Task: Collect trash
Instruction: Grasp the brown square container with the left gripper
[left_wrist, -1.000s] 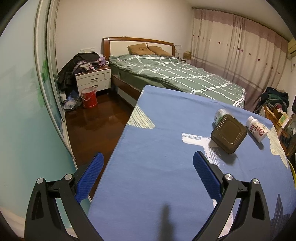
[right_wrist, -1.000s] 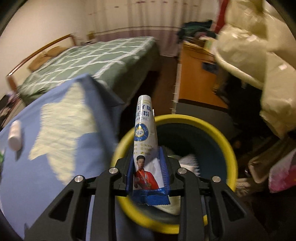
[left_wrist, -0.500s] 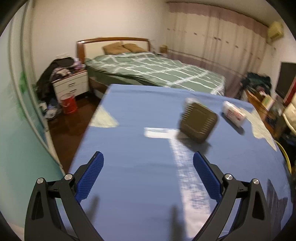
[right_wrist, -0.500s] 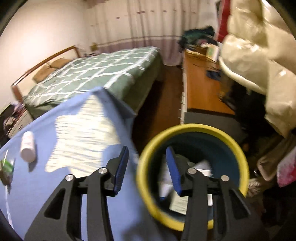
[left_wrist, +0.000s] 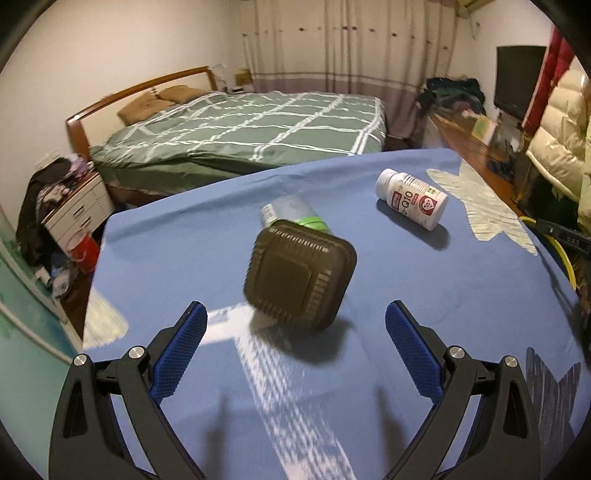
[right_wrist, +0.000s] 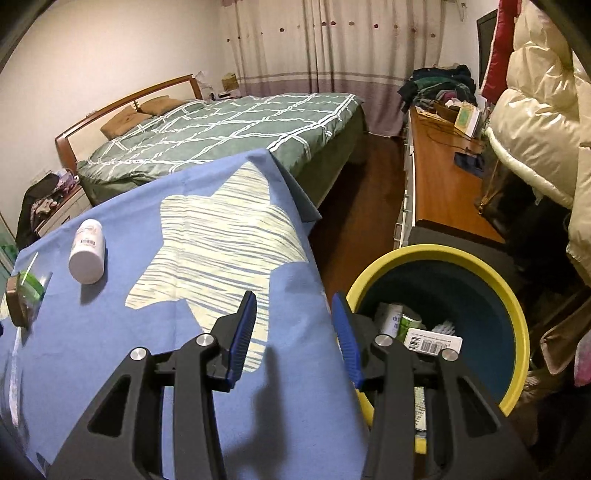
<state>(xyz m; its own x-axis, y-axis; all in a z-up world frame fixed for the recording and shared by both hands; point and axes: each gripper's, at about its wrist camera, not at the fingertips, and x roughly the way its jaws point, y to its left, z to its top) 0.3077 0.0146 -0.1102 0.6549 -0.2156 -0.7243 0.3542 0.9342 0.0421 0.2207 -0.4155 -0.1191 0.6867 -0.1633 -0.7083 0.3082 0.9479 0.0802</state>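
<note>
On the blue tablecloth lie a brown square lidded container, a green-banded clear bottle behind it and a white pill bottle further right. My left gripper is open wide just short of the brown container, with nothing between its fingers. My right gripper is open and empty over the cloth's right edge, beside the yellow-rimmed bin. In the bin lie a white packet and a barcoded box. The right wrist view shows the pill bottle at far left.
A green-quilted bed stands beyond the table, with a nightstand and a red bucket on the left. A wooden desk and hanging puffy jackets crowd the right side. The bin's rim peeks past the table's right edge.
The right gripper let go of the white packet, which dropped into the bin, and then swung left over the cloth. The left gripper swung right and closer to the brown container.
</note>
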